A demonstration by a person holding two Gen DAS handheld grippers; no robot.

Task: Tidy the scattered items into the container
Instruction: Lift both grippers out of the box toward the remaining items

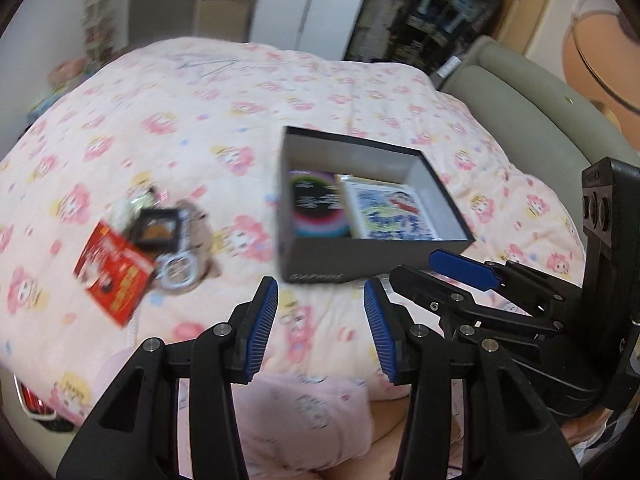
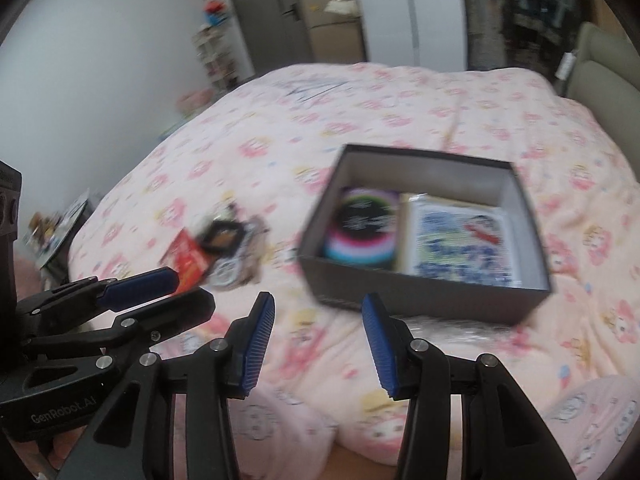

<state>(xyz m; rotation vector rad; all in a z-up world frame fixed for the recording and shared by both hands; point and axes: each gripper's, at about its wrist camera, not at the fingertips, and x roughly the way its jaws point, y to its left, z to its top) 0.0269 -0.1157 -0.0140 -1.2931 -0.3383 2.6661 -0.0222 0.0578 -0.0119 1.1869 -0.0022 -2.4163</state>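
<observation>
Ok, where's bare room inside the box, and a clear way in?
Box: free strip along its far wall, behind the round-patterned pack and blue-print packet filling the near floor. Bare quilt lies between box and the crowded pile on its left, where things overlap.

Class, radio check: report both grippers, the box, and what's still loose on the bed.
Left gripper open, empty. Right gripper open, empty. Box holds two items. Loose pile left of box, still on quilt; path unblocked.

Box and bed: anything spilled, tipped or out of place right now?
The box sits upright, two flat packs lying inside. Out of place: a small pile beside it on the quilt, with a red packet and a dark compact overlapping. Nothing looks spilled or damaged.
</observation>
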